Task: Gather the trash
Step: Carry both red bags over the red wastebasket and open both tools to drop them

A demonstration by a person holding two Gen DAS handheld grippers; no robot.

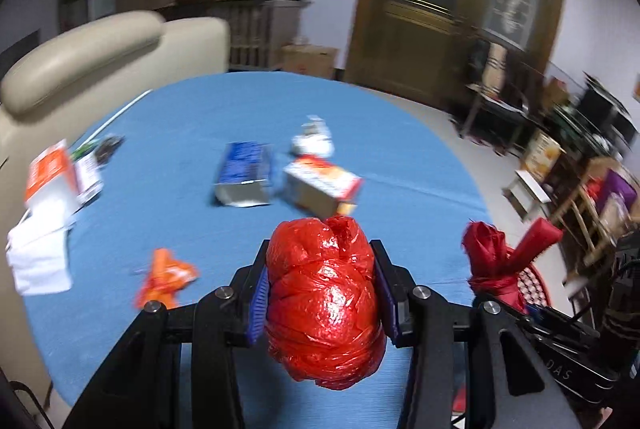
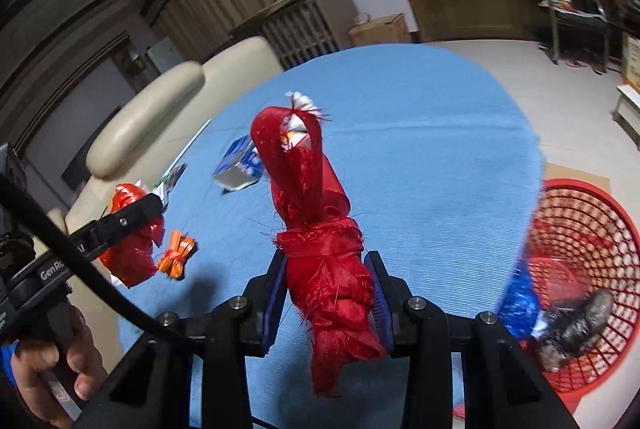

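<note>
the left gripper [image 1: 322, 293] is clamped on a crumpled red plastic bag [image 1: 324, 301], its blue pads pressing the bundle from both sides, held up over the near edge of the blue table [image 1: 400, 133]; the right gripper [image 2: 328, 297] is clenched around a knotted red cloth bundle [image 2: 320, 249], whose loop sticks up past the fingertips; in the left wrist view that same cloth bundle shows just to the right of the plastic bag, apart from it; in the right wrist view a hand [image 2: 52, 369] grips the handle of the left tool at the lower left; more trash lies on the table: an orange wrapper [image 1: 164, 277] near the left gripper, a blue and silver carton [image 1: 244, 175] lying on its side in the middle, an orange and white box [image 1: 322, 187] just beside it, a crumpled white wrapper [image 1: 312, 139] behind that, and papers and a white and orange box [image 1: 52, 181] at the left edge; a red mesh basket [image 2: 580, 229] stands on the floor beside the table at the right, with a dark lump and something blue inside; a cream chair [image 1: 100, 49] sits behind the table; the view is blurred.
</note>
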